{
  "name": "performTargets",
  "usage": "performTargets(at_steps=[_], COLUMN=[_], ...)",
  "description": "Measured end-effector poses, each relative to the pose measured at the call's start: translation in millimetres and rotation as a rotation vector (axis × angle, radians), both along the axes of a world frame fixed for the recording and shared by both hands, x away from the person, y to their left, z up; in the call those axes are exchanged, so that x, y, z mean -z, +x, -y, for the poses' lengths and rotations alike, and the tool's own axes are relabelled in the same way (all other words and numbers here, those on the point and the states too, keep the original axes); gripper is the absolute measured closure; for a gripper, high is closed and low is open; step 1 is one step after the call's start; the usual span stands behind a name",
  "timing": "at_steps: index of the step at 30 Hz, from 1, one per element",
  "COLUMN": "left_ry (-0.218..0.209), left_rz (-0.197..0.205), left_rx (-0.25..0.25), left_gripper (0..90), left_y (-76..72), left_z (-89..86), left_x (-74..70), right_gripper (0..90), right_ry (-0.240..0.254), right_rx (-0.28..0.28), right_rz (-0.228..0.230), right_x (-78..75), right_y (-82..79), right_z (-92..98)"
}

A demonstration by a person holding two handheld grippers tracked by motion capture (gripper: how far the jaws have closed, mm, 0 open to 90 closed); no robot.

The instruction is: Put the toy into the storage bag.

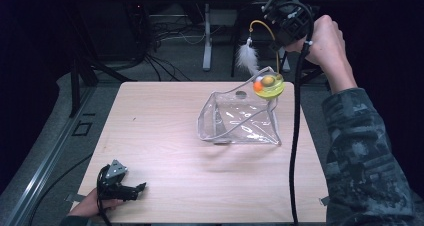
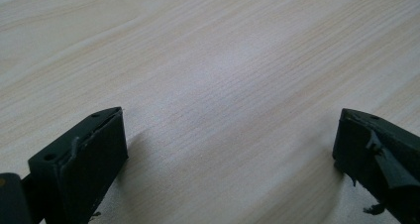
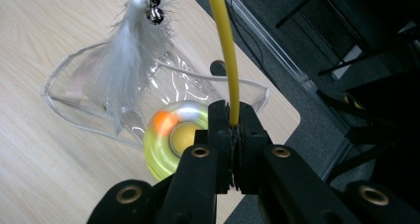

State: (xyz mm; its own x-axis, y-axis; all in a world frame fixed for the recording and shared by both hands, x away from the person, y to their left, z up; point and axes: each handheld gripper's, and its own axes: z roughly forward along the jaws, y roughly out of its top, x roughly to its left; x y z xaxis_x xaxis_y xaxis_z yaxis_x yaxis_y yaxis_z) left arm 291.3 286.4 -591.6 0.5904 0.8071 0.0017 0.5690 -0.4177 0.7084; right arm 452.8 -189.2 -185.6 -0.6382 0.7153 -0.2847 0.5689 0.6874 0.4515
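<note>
Right tool [image 3: 232, 130] clenched on yellow wand [image 3: 224, 50], toy [image 1: 269, 84] lifted above pouch [image 1: 240, 121]; left tool [image 2: 228, 149] released, idle on tabletop [image 1: 165, 176]; placement pending.

The left gripper [image 1: 141, 187] is black, with a grey 3-cornered plate [image 1: 116, 169] on top and a black cable looping from its back. In the left gripper view its 2 jaws are blocky and matt black, each with a small hole in the top face; the edges are chipped and ragged.

The right gripper [image 3: 232, 135] is also black, a boxy body with a thick black cable [image 1: 297, 136] trailing from it. In the right gripper view its 2 jaws are flat black bars fixed by round brass-coloured rivets [image 3: 200, 151], 4 of them in sight.

The person's right sleeve [image 1: 367, 156] is a dark grey-blue mottled camouflage cloth.
</note>
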Motion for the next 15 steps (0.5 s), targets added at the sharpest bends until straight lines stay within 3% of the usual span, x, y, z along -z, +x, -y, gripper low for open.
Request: performTargets(at_steps=[9, 15], left_ry=[-0.001, -0.001], left_rz=[0.000, 0.001], left_rx=[0.000, -0.001], left_gripper=[0.2, 0.2], left_y=[0.0, 0.0], left_z=[0.0, 0.0], left_x=[0.0, 0.1], right_gripper=[88.0, 88.0], right_ry=[0.026, 0.036], right_rx=[-0.025, -0.038], right_rz=[-0.001, -0.003], right_x=[14.3, 31.5], right_y=[9.6, 16.3], right_z=[-15.6, -27.2])
